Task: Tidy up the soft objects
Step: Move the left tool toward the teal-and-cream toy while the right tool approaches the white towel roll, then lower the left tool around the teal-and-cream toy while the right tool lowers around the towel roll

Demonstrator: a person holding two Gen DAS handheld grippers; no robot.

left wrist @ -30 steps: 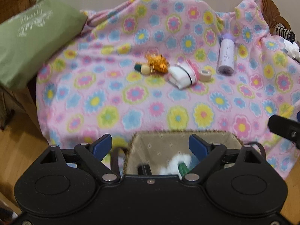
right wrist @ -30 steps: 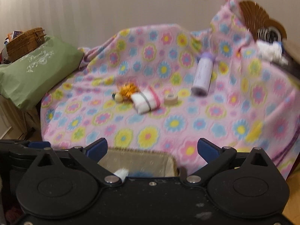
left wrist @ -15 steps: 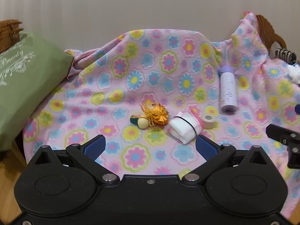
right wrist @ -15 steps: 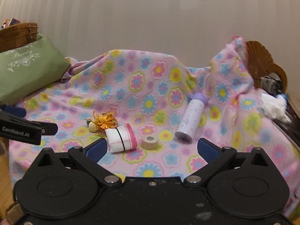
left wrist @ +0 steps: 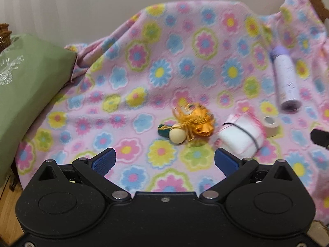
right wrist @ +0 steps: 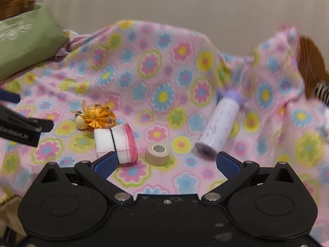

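- My two views are evenly lit by soft indoor light, with no glare.
- Shadows are faint, just a thin one under the bottle (right wrist: 219, 126).
- Motion blur smears the flowered blanket (left wrist: 185, 61), worst toward the right edges.
- The fisheye lenses bend everything, and the corners go black.

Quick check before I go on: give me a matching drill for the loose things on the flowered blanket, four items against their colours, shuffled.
Things:
1. bottle
2. tape roll
3. rolled cloth
4. ribbon bow

Colours:
A. shiny orange-gold
B. beige
C. white with a pink edge and a dark band around it
D. pale lilac with a purple cap

Pairs: 1-D, 2-B, 3-C, 4-A
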